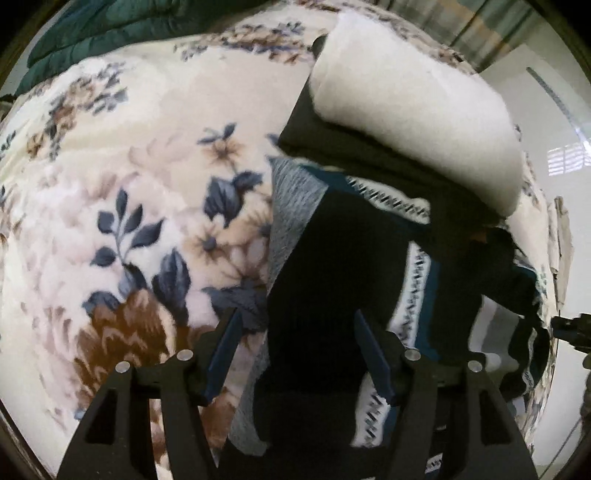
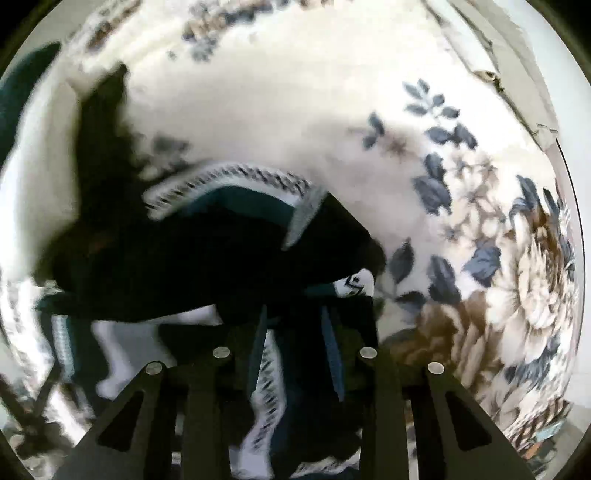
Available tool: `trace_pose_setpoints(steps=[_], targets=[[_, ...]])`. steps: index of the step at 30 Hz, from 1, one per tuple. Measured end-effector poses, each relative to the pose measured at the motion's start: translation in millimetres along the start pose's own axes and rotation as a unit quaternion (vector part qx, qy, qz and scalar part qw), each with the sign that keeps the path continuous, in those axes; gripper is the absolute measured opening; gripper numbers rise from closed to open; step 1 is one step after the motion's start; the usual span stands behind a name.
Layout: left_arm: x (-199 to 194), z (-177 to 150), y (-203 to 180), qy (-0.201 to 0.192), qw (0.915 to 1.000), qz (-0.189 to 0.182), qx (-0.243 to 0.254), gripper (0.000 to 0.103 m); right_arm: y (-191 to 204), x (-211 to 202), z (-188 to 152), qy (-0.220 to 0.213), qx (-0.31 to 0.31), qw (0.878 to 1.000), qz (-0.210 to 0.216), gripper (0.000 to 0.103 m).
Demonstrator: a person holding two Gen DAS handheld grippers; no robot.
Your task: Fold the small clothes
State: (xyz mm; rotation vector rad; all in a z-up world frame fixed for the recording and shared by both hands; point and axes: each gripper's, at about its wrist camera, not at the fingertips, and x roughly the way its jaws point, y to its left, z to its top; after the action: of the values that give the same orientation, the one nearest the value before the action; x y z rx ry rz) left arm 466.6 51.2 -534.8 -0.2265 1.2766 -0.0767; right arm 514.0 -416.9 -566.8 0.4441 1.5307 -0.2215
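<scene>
A small dark navy garment [image 1: 332, 266] with white patterned trim, teal stripes and a grey waistband [image 1: 295, 192] lies on a floral blanket [image 1: 129, 166]. My left gripper [image 1: 295, 321] is open, its fingers astride the garment's near end, with cloth between them. In the right wrist view the same garment [image 2: 221, 254] is bunched and blurred. My right gripper [image 2: 293, 314] has its fingers partly apart with the patterned trim [image 2: 269, 387] running between them; whether they pinch it I cannot tell.
A stack of folded clothes, white [image 1: 413, 110] on top of black [image 1: 369, 147], sits just beyond the garment. A green quilt [image 1: 92, 33] lies at the far left. The bed edge and pale floor [image 1: 546, 122] are at the right.
</scene>
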Motion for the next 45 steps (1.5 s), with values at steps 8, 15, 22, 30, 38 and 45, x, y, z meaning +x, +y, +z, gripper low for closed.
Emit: trace_pose_setpoints(steps=[8, 15, 22, 30, 38, 45], targets=[[-78.2, -50.6, -70.0, -0.038, 0.9971, -0.014, 0.065, 0.061, -33.2, -71.4, -65.8, 0.002, -0.008, 1.0, 0.026, 0.067], [-78.3, -191.5, -192.0, 0.068, 0.9924, -0.047, 0.091, 0.061, -127.9, -73.3, -94.8, 0.057, -0.047, 0.997, 0.028, 0.067], [-15.2, -351.3, -315.6, 0.241, 0.9627, -0.09, 0.085, 0.06, -208.8, -58.7, -86.1, 0.082, -0.078, 0.993, 0.028, 0.067], [23.2, -397.4, -364.7, 0.233, 0.965, -0.009, 0.12, 0.014, -247.3, -35.8, -69.1, 0.089, -0.084, 0.991, 0.046, 0.067], [-47.8, -365.5, -321.0, 0.175, 0.9817, -0.011, 0.075, 0.002, -205.2, 0.6, -12.4, 0.091, -0.067, 0.981, 0.158, 0.067], [-94.4, -352.5, -284.7, 0.135, 0.9905, -0.005, 0.027, 0.002, -134.3, 58.1, 64.7, 0.111, -0.03, 0.967, 0.227, 0.065]])
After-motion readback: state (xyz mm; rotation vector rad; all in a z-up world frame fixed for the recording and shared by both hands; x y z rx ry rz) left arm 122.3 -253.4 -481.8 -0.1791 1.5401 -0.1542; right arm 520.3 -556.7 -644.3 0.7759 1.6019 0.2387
